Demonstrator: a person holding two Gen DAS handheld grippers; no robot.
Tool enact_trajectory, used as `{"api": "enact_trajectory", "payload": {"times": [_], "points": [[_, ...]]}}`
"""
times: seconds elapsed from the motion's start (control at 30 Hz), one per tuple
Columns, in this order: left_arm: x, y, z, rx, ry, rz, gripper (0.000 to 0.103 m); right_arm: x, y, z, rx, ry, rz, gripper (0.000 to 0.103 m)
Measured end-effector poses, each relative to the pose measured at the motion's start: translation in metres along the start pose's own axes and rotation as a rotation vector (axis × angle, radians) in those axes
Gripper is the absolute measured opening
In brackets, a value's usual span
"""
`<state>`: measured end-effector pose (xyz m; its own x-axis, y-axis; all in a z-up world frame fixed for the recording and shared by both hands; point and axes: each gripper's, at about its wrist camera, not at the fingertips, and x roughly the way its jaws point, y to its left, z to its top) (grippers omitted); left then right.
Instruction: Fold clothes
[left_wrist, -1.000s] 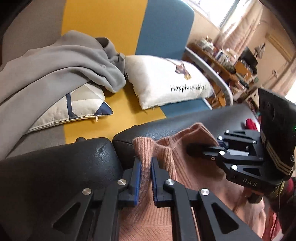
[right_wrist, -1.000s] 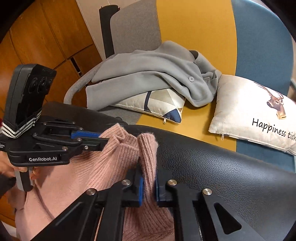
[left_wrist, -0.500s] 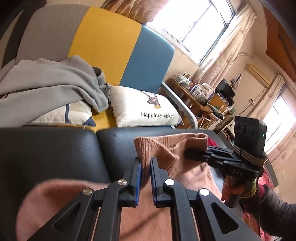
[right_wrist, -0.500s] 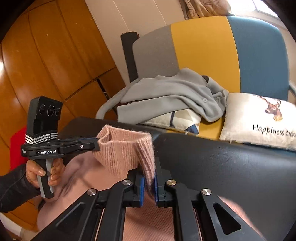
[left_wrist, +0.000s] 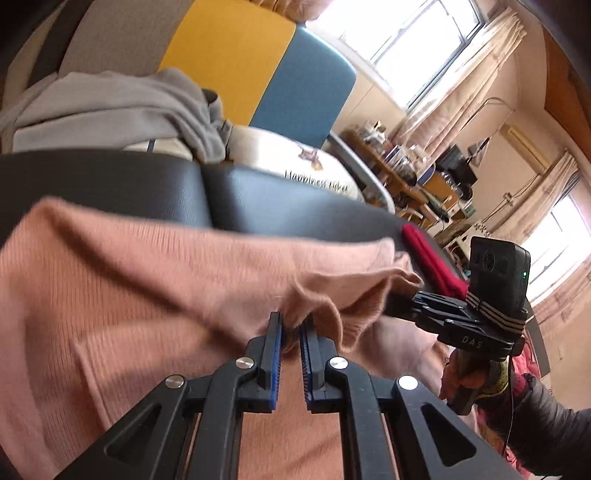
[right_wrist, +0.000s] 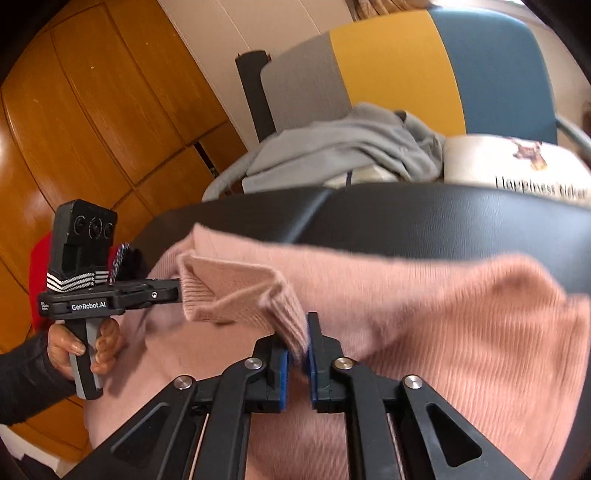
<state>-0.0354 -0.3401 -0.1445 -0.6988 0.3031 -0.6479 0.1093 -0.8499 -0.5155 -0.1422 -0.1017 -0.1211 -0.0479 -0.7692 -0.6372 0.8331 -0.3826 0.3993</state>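
Observation:
A pink knit sweater lies over a black leather seat. My left gripper is shut on one corner of the sweater's ribbed edge. My right gripper is shut on the other corner of the same edge. The held edge is stretched between the two grippers, folded back over the sweater's body. The right gripper also shows in the left wrist view, and the left gripper in the right wrist view.
Behind the black seat is a grey, yellow and blue sofa with a grey garment and a white printed pillow. A red garment lies at the seat's right. Wooden cabinets stand at the left.
Both grippers have carried the held ribbed edge back toward the near side, away from the sofa, so the edge now lies folded over the sweater's body. Both stay shut.

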Motion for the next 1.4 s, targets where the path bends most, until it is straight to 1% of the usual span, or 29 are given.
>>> {"api": "enact_trajectory", "payload": {"times": [0.03,0.07,0.2,0.23,0.27,0.37,0.43,0.47,0.5,0.53,0.6,0.67,0.77,0.8,0.83,0.9,1.03,1.1,1.17,1.2,1.23,1.27,1.3,1.33,1.37,1.4], "points": [[-0.002,0.002,-0.005,-0.007,0.003,0.003,0.008,-0.002,-0.002,-0.006,0.010,0.003,0.002,0.016],[-0.005,0.004,-0.010,-0.018,0.005,0.000,0.008,-0.004,-0.004,-0.013,0.020,0.005,0.003,0.021],[-0.023,0.019,-0.029,-0.092,-0.005,0.019,0.009,-0.018,-0.008,-0.030,0.066,0.011,0.007,0.032],[-0.028,0.022,-0.033,-0.110,-0.011,0.018,0.009,-0.023,-0.007,-0.034,0.069,0.015,0.002,0.037],[-0.034,0.024,-0.035,-0.124,-0.023,0.017,0.009,-0.029,-0.007,-0.039,0.073,0.023,-0.001,0.041],[-0.053,0.024,-0.032,-0.147,-0.080,0.011,0.011,-0.044,-0.005,-0.045,0.088,0.025,-0.037,0.043],[-0.054,0.019,-0.022,-0.143,-0.105,-0.004,0.014,-0.052,-0.002,-0.040,0.088,-0.007,-0.050,0.045],[-0.051,0.014,-0.015,-0.132,-0.108,-0.008,0.014,-0.057,0.003,-0.033,0.086,-0.039,-0.038,0.045],[-0.046,0.008,-0.009,-0.118,-0.106,-0.012,0.015,-0.058,0.008,-0.027,0.076,-0.059,-0.027,0.045],[-0.037,0.001,-0.002,-0.103,-0.094,-0.016,0.016,-0.052,0.016,-0.019,0.049,-0.058,-0.029,0.045],[-0.014,-0.013,0.005,-0.061,-0.048,0.004,0.016,-0.039,0.032,-0.005,-0.005,-0.056,-0.033,0.045],[0.006,-0.021,-0.001,-0.020,0.005,0.052,0.016,-0.015,0.045,0.001,-0.058,-0.003,-0.061,0.045],[0.020,-0.018,-0.020,0.003,0.050,0.090,0.016,0.015,0.048,-0.009,-0.111,0.095,-0.187,0.044],[0.023,-0.016,-0.025,0.006,0.049,0.090,0.016,0.016,0.044,-0.018,-0.121,0.098,-0.222,0.044],[0.022,-0.013,-0.029,0.002,0.027,0.073,0.018,0.016,0.041,-0.027,-0.131,0.100,-0.255,0.044],[0.022,-0.007,-0.035,-0.001,-0.008,0.050,0.016,0.007,0.035,-0.043,-0.137,0.058,-0.271,0.045],[0.034,-0.012,-0.022,0.035,0.000,0.089,0.016,0.003,0.024,-0.042,-0.105,0.045,-0.273,0.045],[0.038,-0.014,-0.015,0.051,0.000,0.107,0.016,0.005,0.019,-0.037,-0.094,0.040,-0.271,0.046],[0.037,-0.014,-0.012,0.035,0.010,0.114,0.016,0.002,0.011,-0.030,-0.049,0.025,-0.228,0.048],[0.035,-0.016,-0.010,0.028,0.018,0.119,0.016,-0.004,0.007,-0.028,-0.003,0.005,-0.181,0.050],[0.031,-0.018,-0.009,0.027,0.022,0.127,0.016,-0.010,0.002,-0.025,0.044,-0.017,-0.133,0.058],[0.024,-0.021,-0.009,0.031,0.013,0.139,0.017,-0.021,-0.006,-0.021,0.111,-0.062,-0.086,0.068],[0.017,-0.022,-0.009,0.026,-0.005,0.140,0.018,-0.032,-0.014,-0.018,0.147,-0.106,-0.080,0.072],[0.013,-0.024,-0.006,0.017,-0.023,0.123,0.019,-0.043,-0.022,-0.015,0.184,-0.150,-0.074,0.077],[0.008,-0.025,-0.003,0.009,-0.041,0.106,0.019,-0.055,-0.036,-0.009,0.227,-0.202,-0.071,0.078],[0.009,-0.028,-0.001,0.008,-0.048,0.092,0.020,-0.059,-0.046,-0.005,0.266,-0.221,-0.063,0.078]]}}
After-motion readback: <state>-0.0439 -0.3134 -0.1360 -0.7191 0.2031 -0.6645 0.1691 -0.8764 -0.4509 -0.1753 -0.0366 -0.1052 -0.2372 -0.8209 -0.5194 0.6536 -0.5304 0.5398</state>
